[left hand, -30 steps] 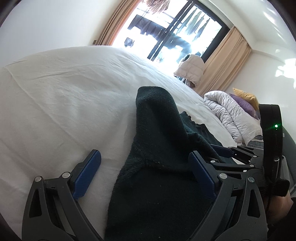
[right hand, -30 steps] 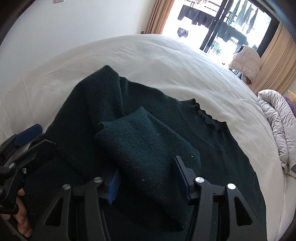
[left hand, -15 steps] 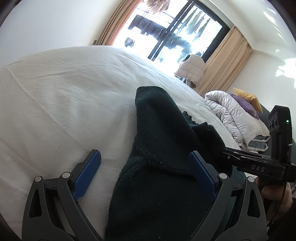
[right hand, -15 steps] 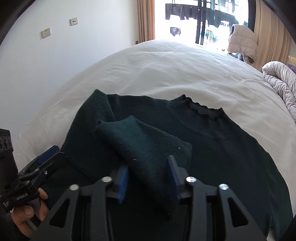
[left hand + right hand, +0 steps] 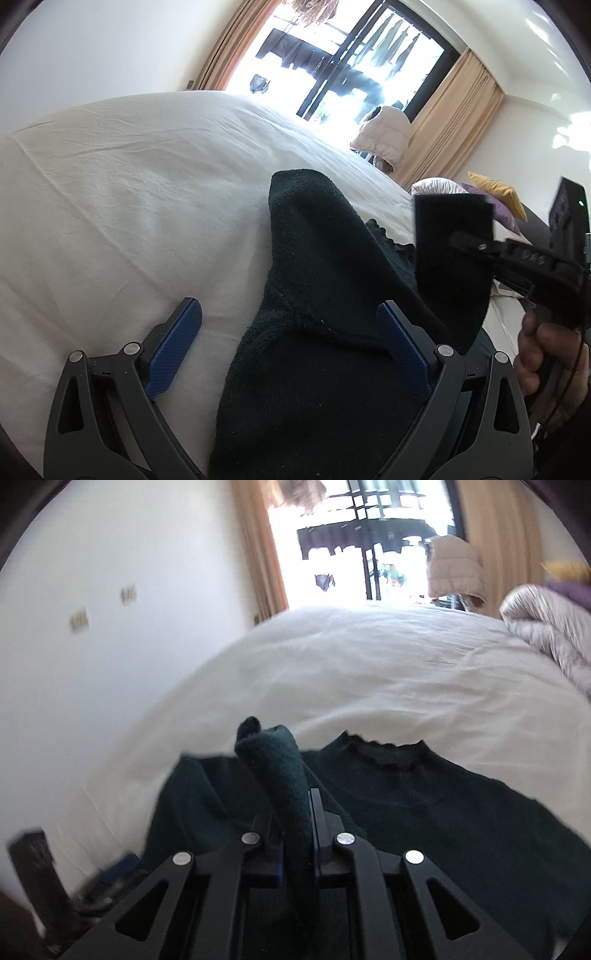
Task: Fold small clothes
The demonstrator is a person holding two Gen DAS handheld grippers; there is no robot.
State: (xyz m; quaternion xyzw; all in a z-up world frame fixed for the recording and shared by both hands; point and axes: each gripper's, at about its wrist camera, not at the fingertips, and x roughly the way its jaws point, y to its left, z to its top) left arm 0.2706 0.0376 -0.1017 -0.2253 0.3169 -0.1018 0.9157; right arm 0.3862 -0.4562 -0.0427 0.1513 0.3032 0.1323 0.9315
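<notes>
Raised since the earlier view, the right tongs (image 5: 310, 834) have just closed on the sleeve (image 5: 280, 771) of the dark green sweater (image 5: 424, 812) lying on the bed (image 5: 369, 672).
Carry the sleeve flat across the chest; left tongs (image 5: 291, 350) stand wide astride the sweater's edge, holding nothing.

Left wrist cam sat low and close over white bed (image 5: 122, 206), looked along own fingers (image 5: 173, 349), angled down, toward window (image 5: 332, 74). Right wrist cam also low and near, faced same window (image 5: 369, 554) across bed (image 5: 369, 672), frame motion-blurred. Shared: dark green sweater (image 5: 314, 332) (image 5: 424, 805), bed, window, curtains, beige jacket (image 5: 384, 136) (image 5: 454, 568). Left view caught right gripper (image 5: 458, 240) at right edge.
</notes>
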